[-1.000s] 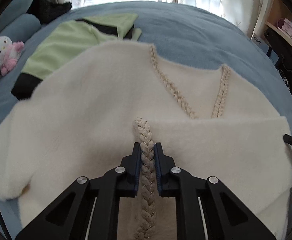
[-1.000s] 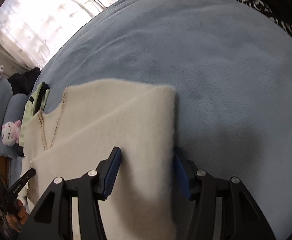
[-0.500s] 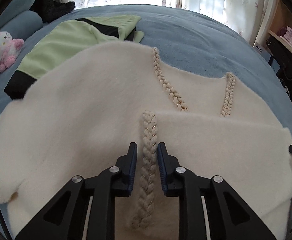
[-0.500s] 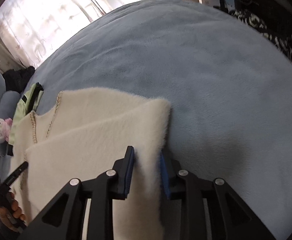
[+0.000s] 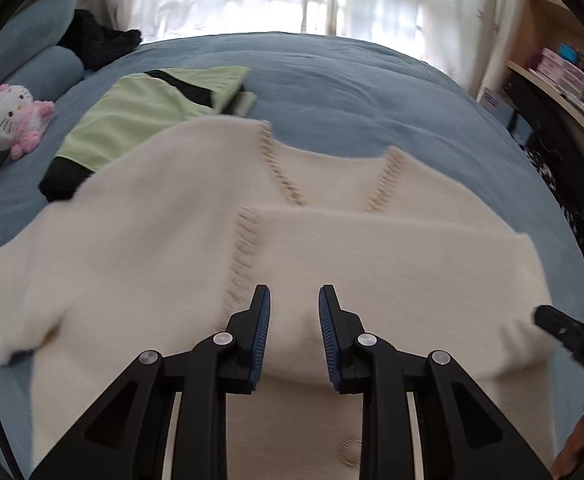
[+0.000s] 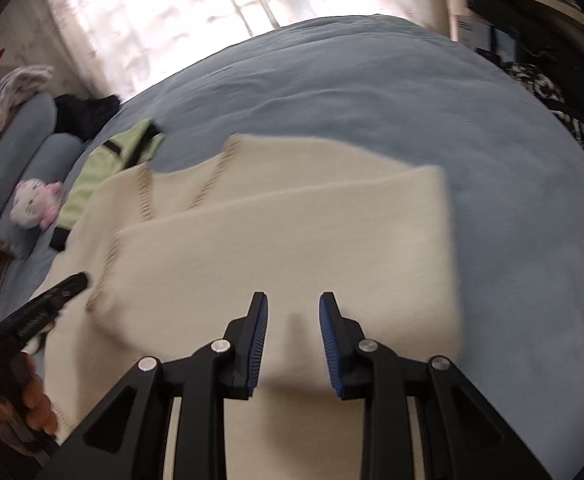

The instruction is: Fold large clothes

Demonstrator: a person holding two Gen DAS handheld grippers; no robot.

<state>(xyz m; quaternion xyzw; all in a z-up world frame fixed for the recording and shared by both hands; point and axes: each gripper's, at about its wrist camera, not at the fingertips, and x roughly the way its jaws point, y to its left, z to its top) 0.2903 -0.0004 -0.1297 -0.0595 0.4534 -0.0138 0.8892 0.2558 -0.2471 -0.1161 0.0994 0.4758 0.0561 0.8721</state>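
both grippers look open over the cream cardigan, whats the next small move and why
Probably send the left gripper to the spread-out sleeve. The cream cardigan has one side folded across, that sleeve lies flat, and the right gripper is also open, holding nothing.

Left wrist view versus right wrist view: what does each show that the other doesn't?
Only the left wrist view shows the cardigan's button and the left gripper, open. Only the right wrist view shows the person's hand and the right gripper, open. Both show the cream cardigan, green garment, plush toy and blue bedspread.
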